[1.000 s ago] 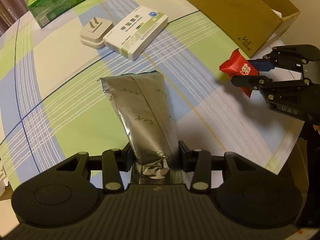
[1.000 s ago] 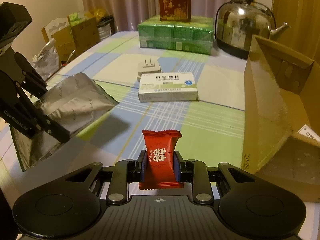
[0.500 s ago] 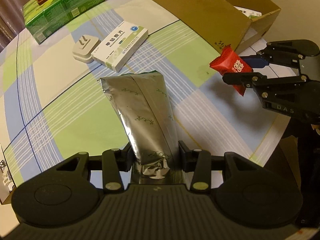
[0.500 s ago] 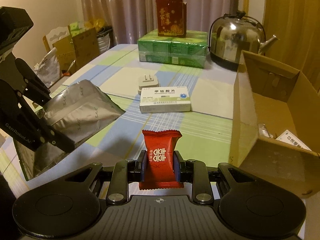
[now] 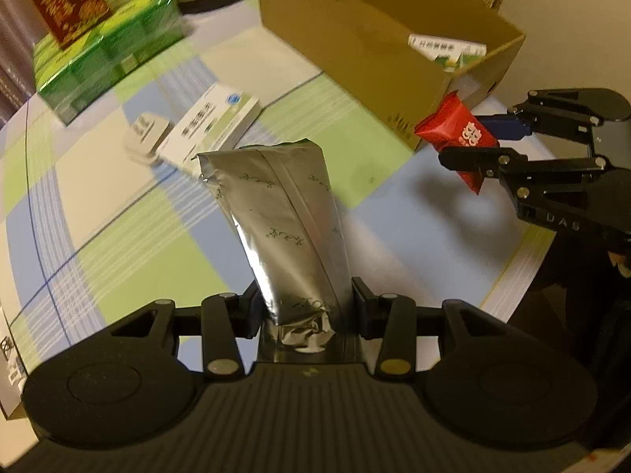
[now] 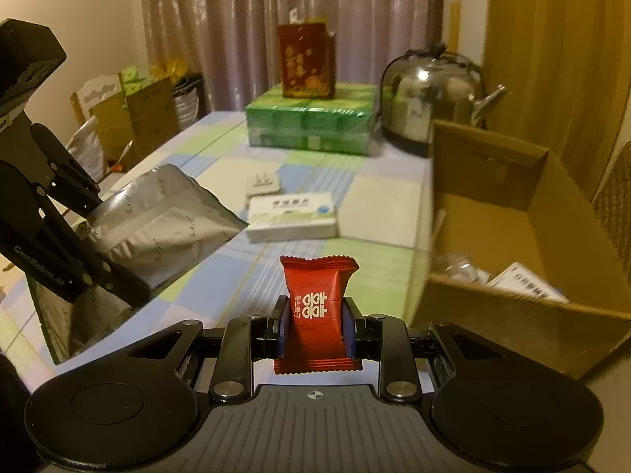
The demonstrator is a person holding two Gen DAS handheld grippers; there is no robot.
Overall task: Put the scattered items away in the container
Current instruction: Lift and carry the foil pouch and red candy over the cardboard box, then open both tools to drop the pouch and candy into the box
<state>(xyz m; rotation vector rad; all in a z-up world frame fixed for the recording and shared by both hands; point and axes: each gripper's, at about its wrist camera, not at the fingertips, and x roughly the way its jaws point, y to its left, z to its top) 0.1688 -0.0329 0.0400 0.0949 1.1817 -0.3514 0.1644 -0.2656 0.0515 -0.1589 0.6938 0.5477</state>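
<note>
our left claw (image 5: 305,303) is clamped on the foil pouch (image 5: 280,220), our right claw (image 6: 315,325) on the red candy (image 6: 315,307); both are held above the checked tabletop (image 5: 118,244). the cardboard box (image 6: 524,236) sits just right of the candy, a white carton (image 5: 447,49) inside. a medicine box (image 6: 292,218) and plug (image 6: 263,183) lie beyond.

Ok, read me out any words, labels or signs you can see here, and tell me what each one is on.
"UAS": right gripper, on its finger linkage.
Red candy packet: white double-happiness sign "囍"; small characters beside it too small.
Left gripper: white lettering, blurred.
White medicine box: print blurred.
Red carton: gold characters, unreadable.
Silver foil pouch: leaf motifs only.
</note>
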